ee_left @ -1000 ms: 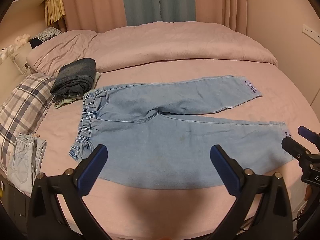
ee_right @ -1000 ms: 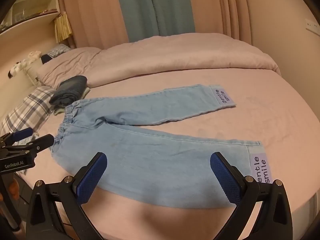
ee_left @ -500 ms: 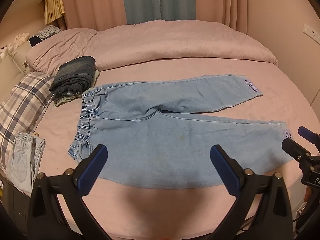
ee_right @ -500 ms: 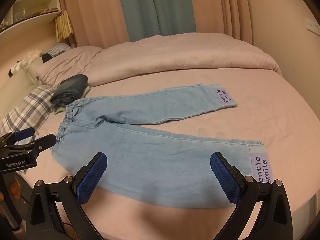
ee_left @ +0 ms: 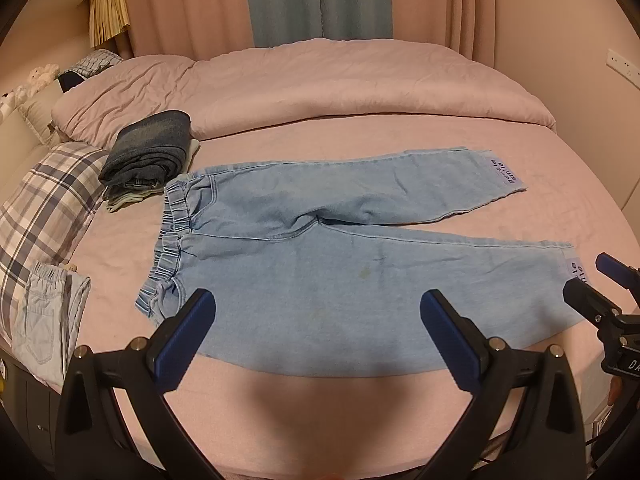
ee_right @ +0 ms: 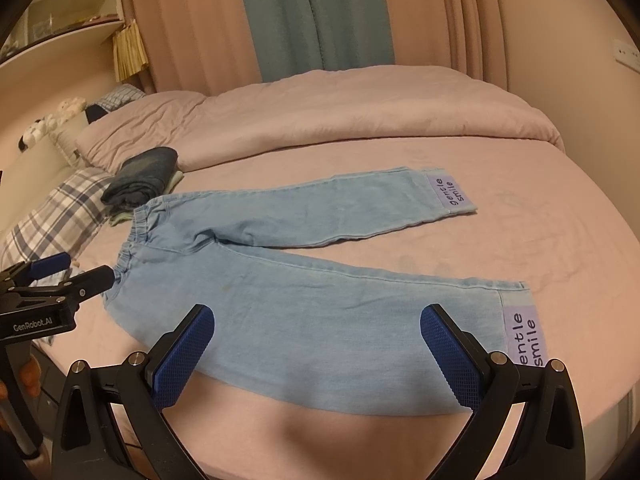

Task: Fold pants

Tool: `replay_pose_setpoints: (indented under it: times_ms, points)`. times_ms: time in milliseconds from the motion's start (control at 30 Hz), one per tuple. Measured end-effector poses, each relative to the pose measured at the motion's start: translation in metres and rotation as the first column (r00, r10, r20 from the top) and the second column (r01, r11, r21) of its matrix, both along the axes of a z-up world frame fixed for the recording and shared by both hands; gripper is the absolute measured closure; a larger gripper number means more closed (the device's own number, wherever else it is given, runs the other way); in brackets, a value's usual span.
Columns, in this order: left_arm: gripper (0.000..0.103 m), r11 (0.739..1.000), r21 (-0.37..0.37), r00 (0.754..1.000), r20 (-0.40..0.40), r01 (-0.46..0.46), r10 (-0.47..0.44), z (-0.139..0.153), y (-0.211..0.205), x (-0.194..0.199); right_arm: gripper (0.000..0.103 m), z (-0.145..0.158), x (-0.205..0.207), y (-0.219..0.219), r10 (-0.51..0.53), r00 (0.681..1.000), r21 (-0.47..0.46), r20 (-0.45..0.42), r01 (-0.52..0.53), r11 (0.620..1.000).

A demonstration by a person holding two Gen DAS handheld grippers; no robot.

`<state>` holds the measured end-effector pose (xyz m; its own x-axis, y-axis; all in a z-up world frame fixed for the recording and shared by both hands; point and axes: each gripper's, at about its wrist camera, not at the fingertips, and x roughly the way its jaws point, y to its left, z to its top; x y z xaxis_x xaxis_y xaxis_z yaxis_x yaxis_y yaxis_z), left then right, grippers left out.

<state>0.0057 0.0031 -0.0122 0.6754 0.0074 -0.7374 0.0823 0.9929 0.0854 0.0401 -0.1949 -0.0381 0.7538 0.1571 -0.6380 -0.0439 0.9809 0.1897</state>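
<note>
Light blue denim pants lie spread flat on the pink bed, elastic waistband at the left, both legs reaching right and splayed apart. Each cuff carries a lilac "gentle smile" label. My left gripper hovers open over the near edge of the lower leg, close to the waistband side, with nothing between its fingers. My right gripper hovers open over the near leg towards its cuff, holding nothing. In the left wrist view the right gripper shows beside the near cuff; the left gripper appears by the waistband in the right wrist view.
A folded dark denim pile sits beyond the waistband. A plaid pillow and another pale folded garment lie at the left. A rolled pink duvet runs across the far side. The bed's near edge is just below me.
Both views have shifted slightly, the pants sitting a little lower and farther off in the frame. The pants have not moved and both grippers stay open.
</note>
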Motion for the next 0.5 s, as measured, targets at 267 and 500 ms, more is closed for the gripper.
replay_pose_setpoints:
  times_ms: [267,500]
  points:
    - [0.000,1.000,-0.004,1.000,-0.023,-0.009,0.009,0.0009,0.0020,0.0005,0.001,-0.0023,0.0001,0.0004,-0.002,1.000,-0.001,-0.003,0.002,1.000]
    - [0.000,1.000,-0.029,1.000,0.016,-0.007,0.007,0.0017,0.0021,0.0001,0.001,-0.0024,0.0002,0.0005,-0.002,1.000,-0.002,-0.004,0.002,1.000]
